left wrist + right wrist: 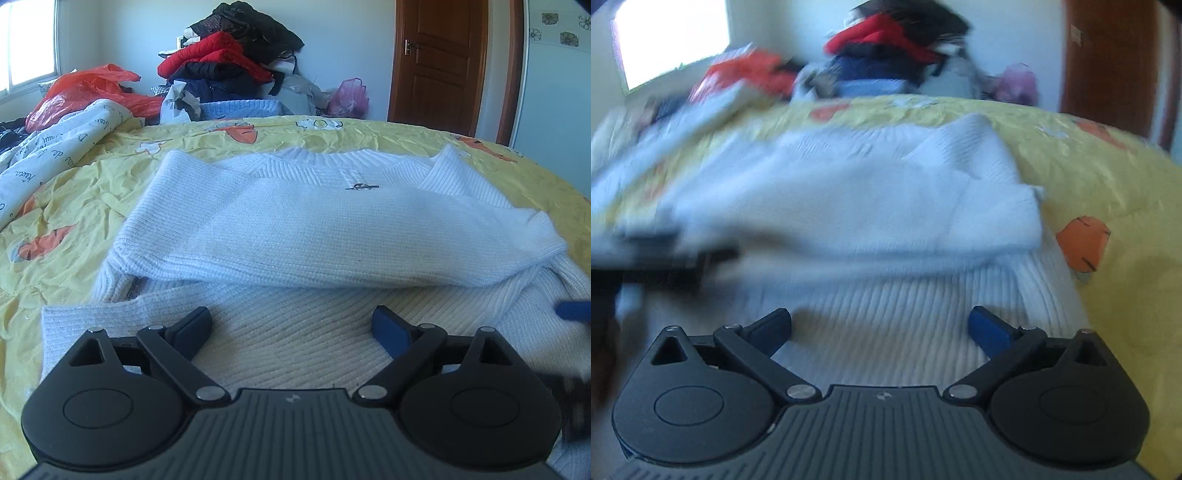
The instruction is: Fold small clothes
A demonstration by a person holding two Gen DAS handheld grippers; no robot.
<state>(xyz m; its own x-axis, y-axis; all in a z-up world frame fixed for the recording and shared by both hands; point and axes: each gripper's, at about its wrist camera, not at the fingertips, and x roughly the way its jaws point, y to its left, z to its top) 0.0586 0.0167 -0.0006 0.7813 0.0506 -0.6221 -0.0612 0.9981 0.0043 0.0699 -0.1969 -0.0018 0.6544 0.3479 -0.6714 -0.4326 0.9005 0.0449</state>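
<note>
White sweater (pixel 332 236) lies flat on bed (pixel 92 192), sleeves folded across chest. Left claw (pixel 291 325) & right claw (pixel 881 326) both wide, empty, over the hem. Risk: uneven grabs w/ thick knit → sleeves slide off, fold skews.

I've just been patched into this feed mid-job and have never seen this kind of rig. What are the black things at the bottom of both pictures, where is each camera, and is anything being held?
The black shapes are hand-held two-finger grippers; there is no robot arm. Each picture comes from a camera on one gripper, looking forward along its fingers. The first shows the left gripper, the second the right gripper; that view is motion-blurred. Both have jaws wide apart and hold nothing. Under them lies a white knit sweater, sleeves folded across its body, on a yellow bedspread. Behind are a pile of clothes and a wooden door.
</note>
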